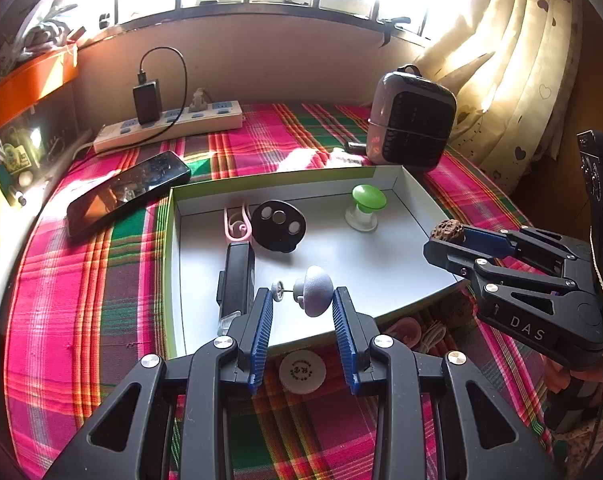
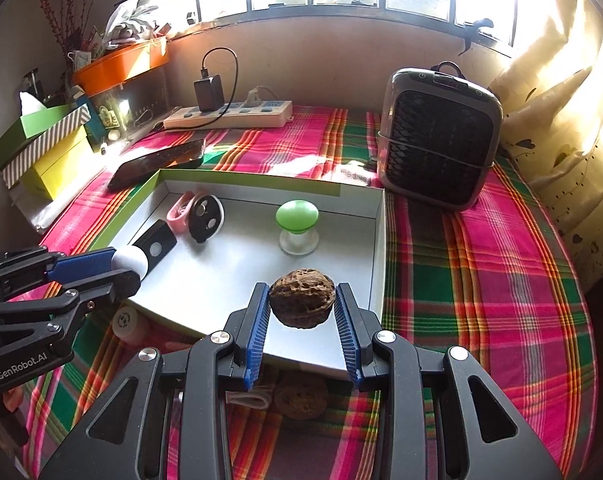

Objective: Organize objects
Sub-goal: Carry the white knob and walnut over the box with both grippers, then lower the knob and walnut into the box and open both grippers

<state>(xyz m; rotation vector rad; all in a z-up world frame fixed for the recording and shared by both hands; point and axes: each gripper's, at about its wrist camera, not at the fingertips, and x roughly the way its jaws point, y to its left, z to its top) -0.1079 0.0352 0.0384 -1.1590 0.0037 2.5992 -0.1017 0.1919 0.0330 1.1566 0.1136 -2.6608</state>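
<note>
The left gripper (image 1: 301, 298) hangs over the near edge of a shallow white tray (image 1: 405, 264) with a green rim, which lies on a pink and green plaid cloth (image 1: 81, 280). Its blue pads are closed onto a small white mushroom-shaped knob (image 1: 316, 290); the right pad presses the rounded cap, and the left pad meets a small disc on a thin pin at the knob's other end.

The right gripper (image 2: 301, 300) is over the near right part of the same tray. Its pads are closed on a brown wrinkled walnut (image 2: 302, 297), one pad on each side, and the nut is lifted off the tray floor.

Inside the tray, a green-topped knob (image 2: 296, 216) on a clear base stands upright toward the far right. At the far left lie a black disc with three holes (image 1: 278, 219) and, touching it on its left, a pink clip (image 1: 234, 224). A black bar-shaped device (image 1: 237, 276) lies near the left wall.

On the cloth just near the tray sit a round white cap (image 1: 302, 370) and a second walnut (image 2: 301, 398).

A phone (image 1: 125, 192) lies to the far left of the tray, a power strip (image 1: 169, 128) with a plugged-in charger behind it, and a small grey heater (image 2: 441, 136) at the far right.
</note>
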